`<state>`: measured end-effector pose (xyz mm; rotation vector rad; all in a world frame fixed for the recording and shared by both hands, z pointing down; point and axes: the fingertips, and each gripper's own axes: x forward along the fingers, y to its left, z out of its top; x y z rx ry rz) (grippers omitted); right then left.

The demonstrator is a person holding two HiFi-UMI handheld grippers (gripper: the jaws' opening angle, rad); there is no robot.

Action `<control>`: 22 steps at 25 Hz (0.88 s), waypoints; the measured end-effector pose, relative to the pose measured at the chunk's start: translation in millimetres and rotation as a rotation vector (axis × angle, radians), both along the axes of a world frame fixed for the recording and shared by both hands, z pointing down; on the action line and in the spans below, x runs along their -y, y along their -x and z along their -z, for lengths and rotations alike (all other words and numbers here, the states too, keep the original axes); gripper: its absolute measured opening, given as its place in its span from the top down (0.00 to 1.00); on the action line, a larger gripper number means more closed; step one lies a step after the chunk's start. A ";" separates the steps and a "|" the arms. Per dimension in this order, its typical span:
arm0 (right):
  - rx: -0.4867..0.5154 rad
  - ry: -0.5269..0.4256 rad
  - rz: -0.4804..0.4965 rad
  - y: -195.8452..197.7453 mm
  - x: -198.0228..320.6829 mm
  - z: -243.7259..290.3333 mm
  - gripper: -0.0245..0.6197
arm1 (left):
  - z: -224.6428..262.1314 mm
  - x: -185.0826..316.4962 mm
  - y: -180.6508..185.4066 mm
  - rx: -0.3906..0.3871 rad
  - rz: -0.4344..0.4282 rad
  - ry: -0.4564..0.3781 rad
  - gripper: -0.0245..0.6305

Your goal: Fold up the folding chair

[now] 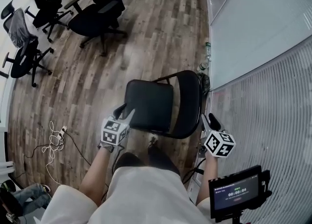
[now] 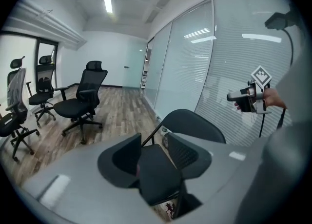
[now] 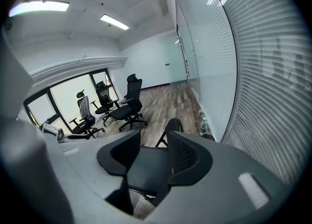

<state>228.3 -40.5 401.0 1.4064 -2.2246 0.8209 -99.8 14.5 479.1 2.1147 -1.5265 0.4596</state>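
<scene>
The black folding chair stands unfolded on the wood floor, its seat (image 1: 148, 105) toward me and to the left of its curved backrest (image 1: 188, 102). My left gripper (image 1: 124, 113) is at the seat's near left corner, apart from it, jaws open. In the left gripper view the seat (image 2: 156, 169) shows through the gap of the open left gripper (image 2: 151, 157), with the backrest (image 2: 195, 123) beyond. My right gripper (image 1: 209, 119) hangs just right of the backrest, open and empty. In the right gripper view the right gripper (image 3: 153, 157) frames the seat (image 3: 144, 169).
A glass wall with blinds (image 1: 263, 71) runs close along the chair's right side, with bottles (image 1: 206, 56) at its foot. Office chairs (image 1: 95, 15) stand at the far left. Cables (image 1: 53, 142) lie on the floor at left. A small monitor (image 1: 236, 193) sits low right.
</scene>
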 end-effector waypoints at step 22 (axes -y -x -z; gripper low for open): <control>-0.140 0.335 -0.078 -19.3 40.3 -107.8 0.69 | -198.5 43.6 49.3 -0.016 0.056 0.460 0.68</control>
